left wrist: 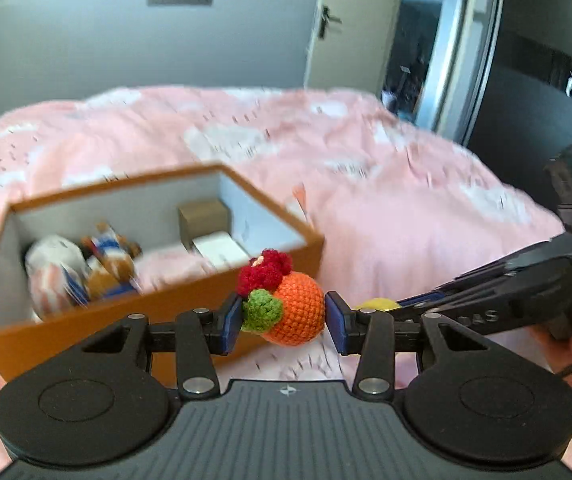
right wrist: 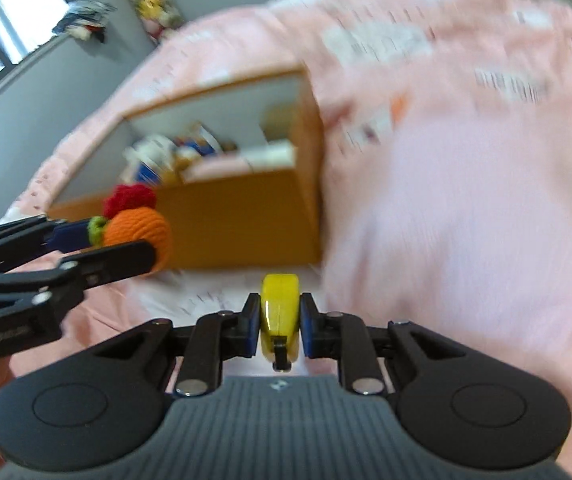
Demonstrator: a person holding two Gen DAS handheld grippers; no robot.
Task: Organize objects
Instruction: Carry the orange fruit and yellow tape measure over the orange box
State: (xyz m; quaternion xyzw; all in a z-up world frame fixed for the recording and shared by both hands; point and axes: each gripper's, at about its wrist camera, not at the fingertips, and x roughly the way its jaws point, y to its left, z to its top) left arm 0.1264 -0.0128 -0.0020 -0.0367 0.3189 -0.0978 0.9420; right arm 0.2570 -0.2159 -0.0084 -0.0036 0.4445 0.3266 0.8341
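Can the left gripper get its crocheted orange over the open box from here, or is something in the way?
Probably yes. The left gripper, shut on the crocheted orange, sits just outside the box's near wall; the top is open and nothing stands between.

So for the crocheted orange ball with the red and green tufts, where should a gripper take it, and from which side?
Across the round orange body of the crocheted orange ball, coming in level from the near side, pads on opposite flanks. The body is the widest, firmest-looking part; the red tuft and green tuft look soft and would likely give. The left gripper holds it about this way, one pad on the green tuft.
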